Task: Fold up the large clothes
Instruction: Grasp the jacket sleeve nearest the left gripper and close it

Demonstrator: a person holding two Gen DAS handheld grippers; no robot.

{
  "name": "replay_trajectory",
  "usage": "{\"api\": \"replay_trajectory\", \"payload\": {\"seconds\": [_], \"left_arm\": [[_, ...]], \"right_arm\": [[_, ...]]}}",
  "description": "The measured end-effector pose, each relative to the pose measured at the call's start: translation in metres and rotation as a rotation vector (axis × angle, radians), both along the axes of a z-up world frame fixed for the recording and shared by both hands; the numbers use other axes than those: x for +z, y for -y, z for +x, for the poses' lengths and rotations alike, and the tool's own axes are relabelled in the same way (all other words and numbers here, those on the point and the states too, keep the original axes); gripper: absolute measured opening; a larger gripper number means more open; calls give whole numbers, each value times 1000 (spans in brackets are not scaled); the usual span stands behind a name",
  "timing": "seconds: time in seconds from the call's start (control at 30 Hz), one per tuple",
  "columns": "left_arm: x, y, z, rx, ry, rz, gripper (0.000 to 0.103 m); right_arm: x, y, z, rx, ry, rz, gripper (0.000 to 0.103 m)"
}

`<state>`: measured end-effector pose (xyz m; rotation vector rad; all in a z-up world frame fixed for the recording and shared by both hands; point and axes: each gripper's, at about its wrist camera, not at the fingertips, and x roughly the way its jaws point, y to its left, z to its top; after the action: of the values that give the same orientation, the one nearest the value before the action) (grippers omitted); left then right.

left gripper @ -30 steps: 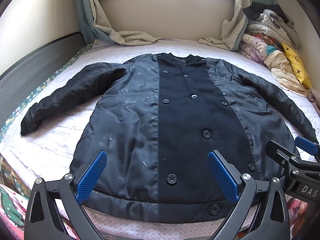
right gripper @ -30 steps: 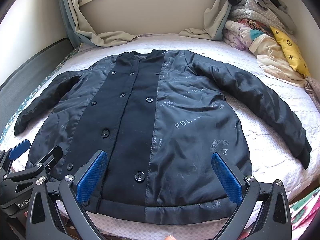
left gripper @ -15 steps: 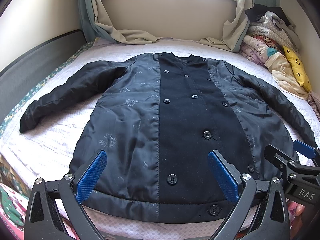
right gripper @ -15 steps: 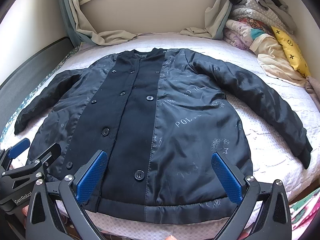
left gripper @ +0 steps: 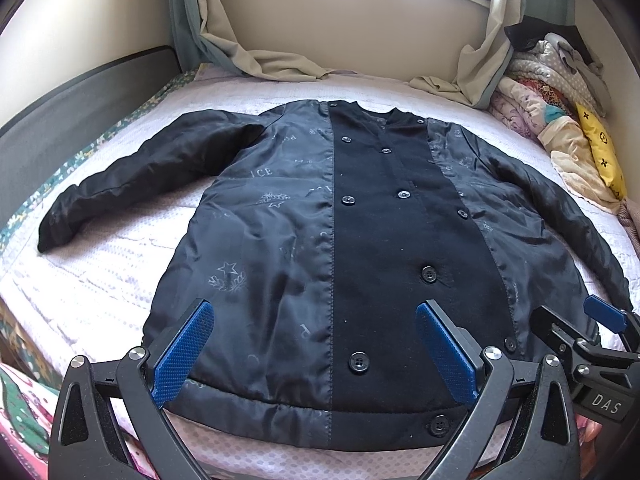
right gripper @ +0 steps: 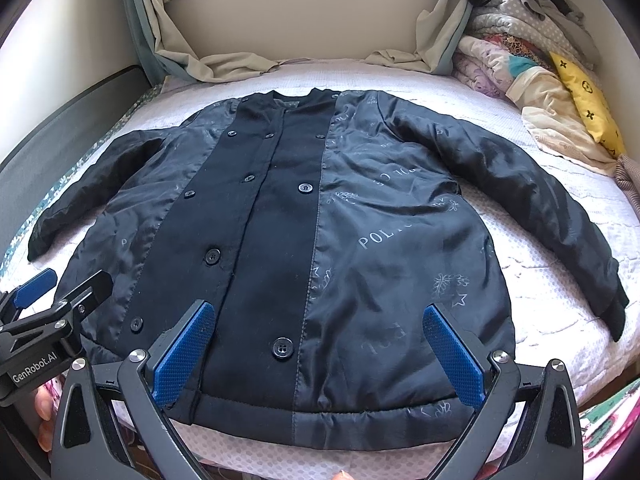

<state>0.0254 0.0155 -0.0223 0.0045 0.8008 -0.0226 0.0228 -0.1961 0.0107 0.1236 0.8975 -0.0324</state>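
Left tool [left gripper: 314, 350] and right tool [right gripper: 318, 354]: fingers spread wide apart, nothing clamped, both held over the hem of the dark jacket [left gripper: 360, 264].

Jacket laid flat, front up, on the white bedspread [left gripper: 100, 280], collar toward the window wall, hem nearest the tools; sleeves spread out to either side; centre panel plain black with two rows of buttons, side panels shiny with pale printed lettering; blue pads [left gripper: 182, 354] of the left tool over the lower front; right tool visible at the right edge of the left wrist view, apart from the left tool; pile of bedding [right gripper: 532, 68] in the far right corner; curtains [left gripper: 256, 60] draped onto the bed.
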Motion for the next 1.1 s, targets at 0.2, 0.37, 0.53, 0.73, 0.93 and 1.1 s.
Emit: {"api": "replay_trajectory", "payload": {"seconds": [0.2, 0.37, 0.53, 0.73, 0.93, 1.1], "left_arm": [[5, -12, 5, 29, -7, -13, 103], [19, -30, 16, 84, -9, -19, 103], [33, -55, 31, 143, -13, -57, 103], [53, -92, 59, 189, -31, -116, 103], [69, -148, 92, 257, -77, -197, 103], [63, -212, 114, 381, -122, -321, 103]], "right_arm": [[10, -2, 1, 19, 28, 2, 103], [38, -5, 11, 66, 59, 11, 103], [63, -2, 43, 109, 45, 60, 103], [85, 0, 100, 144, 62, 56, 103], [81, 7, 139, 163, 161, -51, 103], [56, 21, 158, 176, 121, -11, 103]]}}
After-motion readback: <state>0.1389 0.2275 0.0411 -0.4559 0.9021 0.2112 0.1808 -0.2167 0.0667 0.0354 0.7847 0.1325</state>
